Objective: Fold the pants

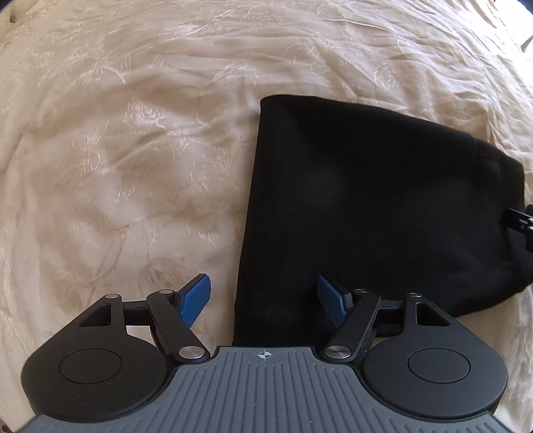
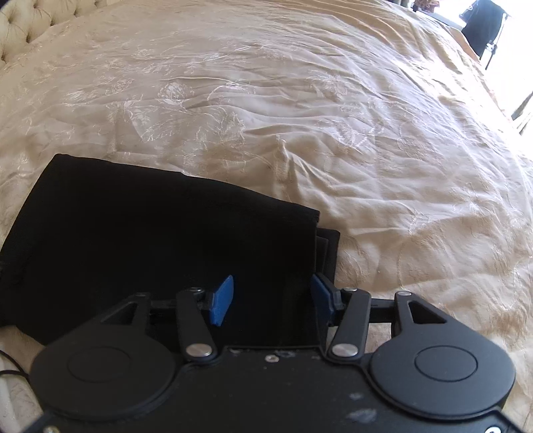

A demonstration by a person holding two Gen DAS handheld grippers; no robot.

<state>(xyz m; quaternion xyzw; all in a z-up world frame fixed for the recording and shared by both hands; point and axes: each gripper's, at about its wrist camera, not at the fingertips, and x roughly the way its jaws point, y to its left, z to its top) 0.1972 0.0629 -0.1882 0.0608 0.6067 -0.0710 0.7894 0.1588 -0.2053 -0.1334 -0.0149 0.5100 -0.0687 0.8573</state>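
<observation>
Black pants (image 1: 366,206) lie folded into a compact stack on a cream bedspread (image 1: 116,150). My left gripper (image 1: 265,299) is open and empty; its blue pads straddle the stack's near left edge, just above it. In the right wrist view the pants (image 2: 150,239) fill the lower left, with layered edges showing at the right end. My right gripper (image 2: 271,299) is open and empty, hovering over the stack's near right end. A bit of the right gripper (image 1: 523,219) shows at the far right edge of the left wrist view.
The embroidered cream bedspread (image 2: 333,116) spreads wide beyond the pants. A tufted headboard (image 2: 33,20) is at the far left. A dark object (image 2: 483,23) stands past the bed's far right corner. A thin cable (image 2: 10,366) lies at lower left.
</observation>
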